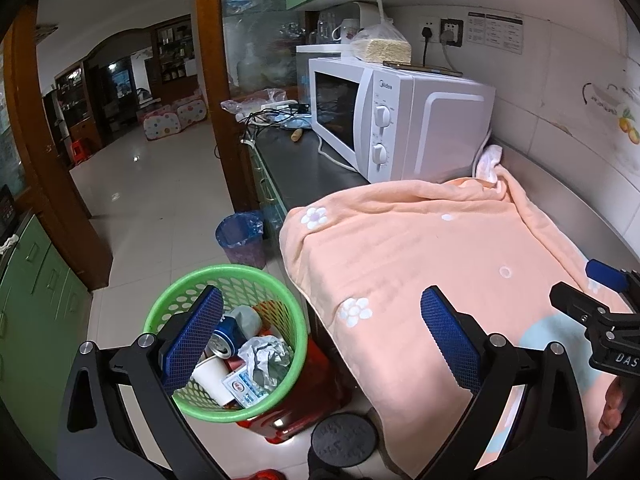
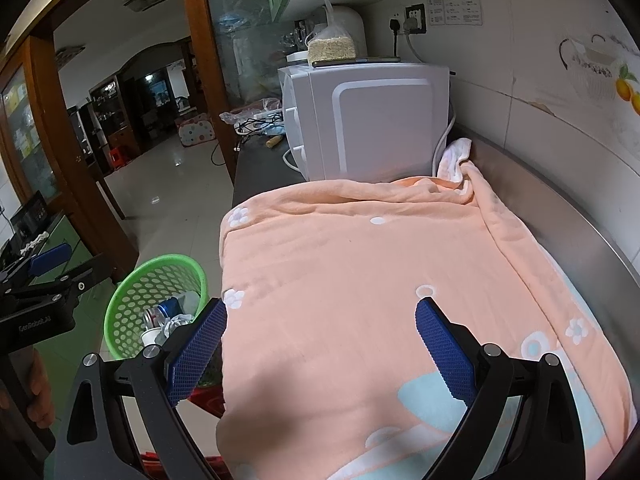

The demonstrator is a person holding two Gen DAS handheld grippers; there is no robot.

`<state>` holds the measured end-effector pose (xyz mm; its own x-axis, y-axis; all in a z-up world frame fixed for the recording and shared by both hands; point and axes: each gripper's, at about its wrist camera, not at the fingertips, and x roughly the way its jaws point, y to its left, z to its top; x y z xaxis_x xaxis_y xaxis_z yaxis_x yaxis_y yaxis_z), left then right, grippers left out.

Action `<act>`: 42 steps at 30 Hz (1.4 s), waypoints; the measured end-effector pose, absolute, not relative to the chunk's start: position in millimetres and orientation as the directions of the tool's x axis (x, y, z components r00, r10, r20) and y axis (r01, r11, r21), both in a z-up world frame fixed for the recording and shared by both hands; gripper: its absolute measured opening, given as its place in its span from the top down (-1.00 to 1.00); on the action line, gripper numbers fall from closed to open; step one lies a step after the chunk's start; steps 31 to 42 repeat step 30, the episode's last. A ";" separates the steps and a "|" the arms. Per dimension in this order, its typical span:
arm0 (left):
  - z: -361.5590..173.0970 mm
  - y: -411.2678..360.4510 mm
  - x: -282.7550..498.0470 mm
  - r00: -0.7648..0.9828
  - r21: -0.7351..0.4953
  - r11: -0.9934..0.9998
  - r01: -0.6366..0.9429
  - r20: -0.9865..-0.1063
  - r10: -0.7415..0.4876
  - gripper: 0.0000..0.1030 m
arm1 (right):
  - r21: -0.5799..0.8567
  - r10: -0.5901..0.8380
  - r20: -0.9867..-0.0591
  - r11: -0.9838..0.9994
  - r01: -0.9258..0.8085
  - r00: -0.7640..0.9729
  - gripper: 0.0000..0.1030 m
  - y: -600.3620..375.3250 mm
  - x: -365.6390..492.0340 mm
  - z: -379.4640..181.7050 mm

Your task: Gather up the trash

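- The trash sits in the green basket (image 1: 224, 280), a perforated plastic bin on the floor just beside the counter (image 1: 304, 168) edge
- In it you have a blue drink can (image 1: 224, 340) lying on its side, silver end up, a white paper cup (image 1: 212, 376), a wad of crumpled silvery paper (image 1: 266, 360), a small printed carton (image 1: 242, 388) with a red mark, and a grey lump (image 1: 246, 320) behind the can
- The basket rests on something red (image 1: 280, 416), and a round black disc (image 1: 344, 438) lies near its base
- A second bin (image 1: 240, 242), lined with a blue bag, stands farther back on the floor; what it holds cannot be told
- A peach blanket (image 2: 360, 280) with white flowers covers the counter, with no trash visible on it; a white microwave (image 1: 396, 120) stands behind it, touching the blanket's far edge
- Your left claw (image 1: 320, 344) is spread wide and holds nothing; its left blue pad (image 1: 192, 340) hangs over the basket's mouth, the right pad (image 1: 450, 344) over the blanket
- Your right claw (image 2: 320, 348) is equally wide open and empty, held over the blanket near its left edge
- Fingers (image 1: 612, 408) of your right hand show on its handle at the edge of the left wrist view
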<state>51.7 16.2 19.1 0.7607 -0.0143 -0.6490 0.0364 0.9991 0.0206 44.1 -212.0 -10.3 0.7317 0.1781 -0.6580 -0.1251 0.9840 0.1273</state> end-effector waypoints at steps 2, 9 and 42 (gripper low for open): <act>19.3 16.1 51.6 0.762 0.022 0.999 0.035 -0.648 -0.012 -0.90 | 0.127 0.178 -0.657 0.984 -0.126 0.732 -0.79 -211.9 43.4 -10.7; 20.3 14.9 52.4 0.766 0.024 0.999 0.032 -0.642 -0.009 -0.90 | 0.127 0.179 -0.658 0.984 -0.127 0.732 -0.79 -211.1 43.5 -11.3; 22.7 12.7 52.1 0.773 0.035 0.999 0.023 -0.635 0.004 -0.90 | 0.126 0.186 -0.654 0.982 -0.137 0.733 -0.79 -209.5 45.9 -12.1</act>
